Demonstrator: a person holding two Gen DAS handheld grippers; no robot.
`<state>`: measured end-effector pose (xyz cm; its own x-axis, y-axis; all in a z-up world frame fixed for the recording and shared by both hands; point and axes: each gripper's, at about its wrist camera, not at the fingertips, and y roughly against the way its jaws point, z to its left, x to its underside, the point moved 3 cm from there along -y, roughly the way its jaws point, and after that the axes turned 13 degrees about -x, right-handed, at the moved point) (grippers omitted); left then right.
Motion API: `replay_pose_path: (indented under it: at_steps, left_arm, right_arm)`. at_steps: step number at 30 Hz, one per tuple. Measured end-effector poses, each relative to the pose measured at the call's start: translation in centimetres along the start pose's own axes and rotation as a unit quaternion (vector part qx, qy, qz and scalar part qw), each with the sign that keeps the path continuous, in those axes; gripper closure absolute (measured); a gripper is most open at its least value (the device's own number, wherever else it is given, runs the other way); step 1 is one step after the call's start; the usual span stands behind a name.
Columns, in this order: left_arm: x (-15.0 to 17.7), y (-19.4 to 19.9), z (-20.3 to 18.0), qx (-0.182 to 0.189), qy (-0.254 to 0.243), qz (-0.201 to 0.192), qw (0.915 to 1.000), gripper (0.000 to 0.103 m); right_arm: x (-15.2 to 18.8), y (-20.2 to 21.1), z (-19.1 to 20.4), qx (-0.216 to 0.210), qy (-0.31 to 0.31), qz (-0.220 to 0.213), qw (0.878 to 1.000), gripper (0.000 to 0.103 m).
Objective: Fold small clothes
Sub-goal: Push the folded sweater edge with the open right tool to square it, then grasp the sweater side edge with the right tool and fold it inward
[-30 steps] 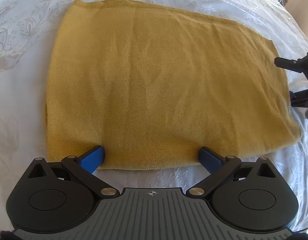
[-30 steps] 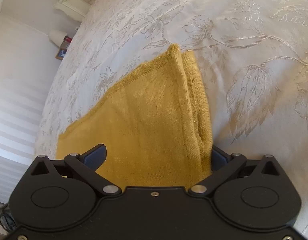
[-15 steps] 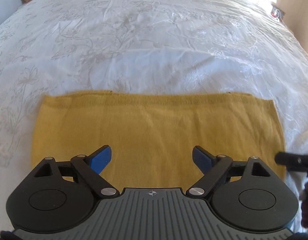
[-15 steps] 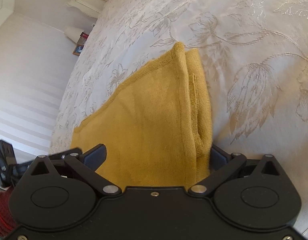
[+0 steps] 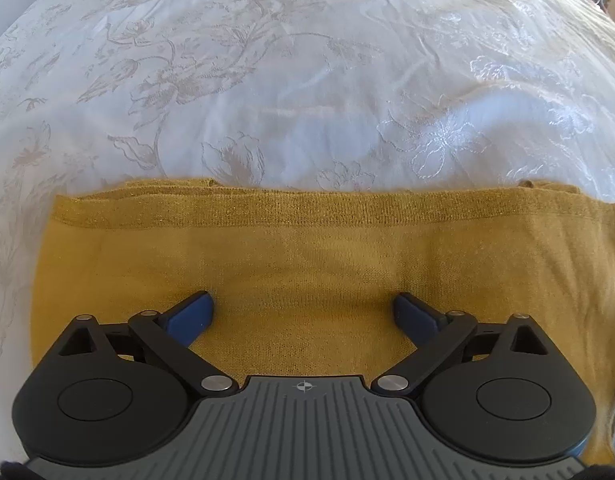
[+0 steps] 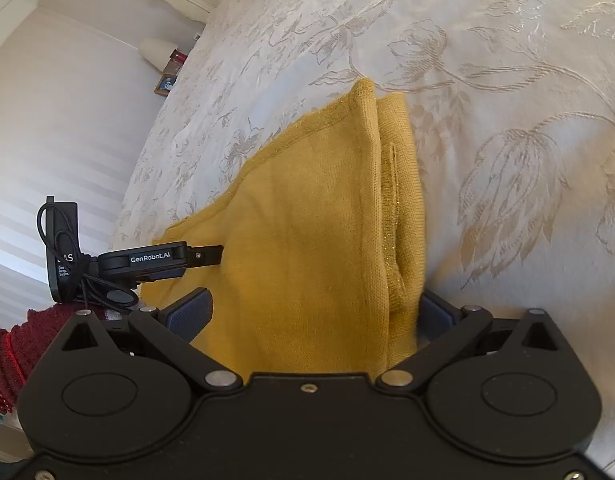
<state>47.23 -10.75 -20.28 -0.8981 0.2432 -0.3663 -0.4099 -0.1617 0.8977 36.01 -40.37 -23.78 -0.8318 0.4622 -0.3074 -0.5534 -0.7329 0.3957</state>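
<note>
Since a second ago the left gripper (image 5: 303, 304) has slid across the folded yellow garment (image 5: 327, 248), lying flat on the white bedspread (image 5: 307, 80); jaws spread and opening, pinching nothing, likely smoothing. Right gripper (image 6: 315, 312) straddles the layered edge, jaws spread, probably steadying it.

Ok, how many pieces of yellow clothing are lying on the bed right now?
1. The folded yellow knit garment lies flat on the white embroidered bedspread, directly under the left claw, with its right edge at the right claw. Anything under it is hidden.
</note>
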Motion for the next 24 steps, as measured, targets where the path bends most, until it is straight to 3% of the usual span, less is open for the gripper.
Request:
replay_pose_path:
  at_steps: [5,7,10,12,15,18,24]
  left_arm:
    - [3.4,4.4,2.8,0.013,0.037,-0.035,0.9986,0.009]
    - [5.1,6.0,4.1,0.021,0.055,-0.037,0.9976,0.009]
    - [7.4,8.0,5.8,0.025,0.071,-0.033,0.9966,0.009]
    - [8.6,8.5,6.6,0.020,0.069,-0.032,0.9969,0.009]
    - [10.0,9.1,7.8,0.016,0.059,-0.032,0.9976,0.009]
    - [10.4,9.2,9.1,0.017,0.056,-0.038,0.9975,0.009]
    - [10.1,9.0,11.9,0.047,0.073,-0.055,0.9947,0.009]
  right_arm:
    - [0.0,0.3,0.0,-0.006,-0.006,0.006,1.000,0.000]
    - [0.2,0.3,0.2,0.011,0.002,0.008,1.000,0.006]
    - [0.3,0.7,0.2,0.039,0.006,0.008,0.999,0.031]
    - [0.4,1.1,-0.1,0.057,-0.005,0.007,0.998,0.055]
    - [0.6,1.4,0.1,0.064,-0.013,0.012,0.998,0.076]
    - [0.4,1.2,2.2,0.087,0.010,0.012,0.996,0.080]
    - [-0.3,0.3,8.6,0.090,0.041,0.001,0.995,0.081]
